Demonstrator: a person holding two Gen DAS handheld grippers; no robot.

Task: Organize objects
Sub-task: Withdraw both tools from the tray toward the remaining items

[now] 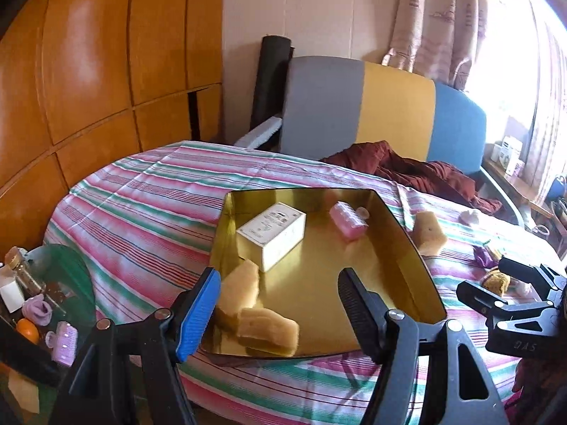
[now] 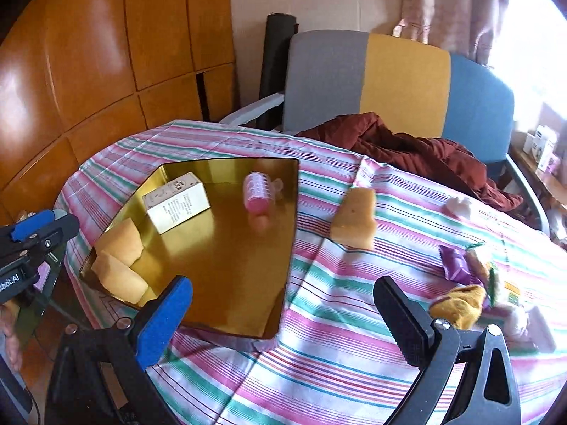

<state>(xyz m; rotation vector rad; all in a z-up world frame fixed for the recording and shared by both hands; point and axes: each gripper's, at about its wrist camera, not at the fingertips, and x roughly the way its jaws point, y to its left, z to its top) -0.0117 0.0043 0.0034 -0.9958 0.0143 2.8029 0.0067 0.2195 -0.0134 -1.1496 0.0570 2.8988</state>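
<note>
A shiny gold tray (image 1: 354, 301) (image 2: 241, 283) lies on the striped bedspread. In it are a white box (image 1: 273, 235) (image 2: 177, 202), a pink hair roller (image 1: 349, 219) (image 2: 257, 191) and two yellow sponge pieces (image 1: 255, 315) (image 2: 120, 262). Another yellow sponge (image 1: 430, 232) (image 2: 356, 217) lies on the bed right of the tray. My left gripper (image 1: 280, 304) is open and empty over the tray's near edge. My right gripper (image 2: 283, 318) is open and empty over the tray's right near corner. A pile of small items (image 2: 471, 283) lies at the right.
A brown-red jacket (image 2: 418, 148) lies at the back against the grey, yellow and blue headboard (image 1: 389, 106). A glass side table (image 1: 53, 283) with jars, an orange and a purple hair clip stands at the left. Wooden wardrobe doors (image 1: 88, 71) stand behind it.
</note>
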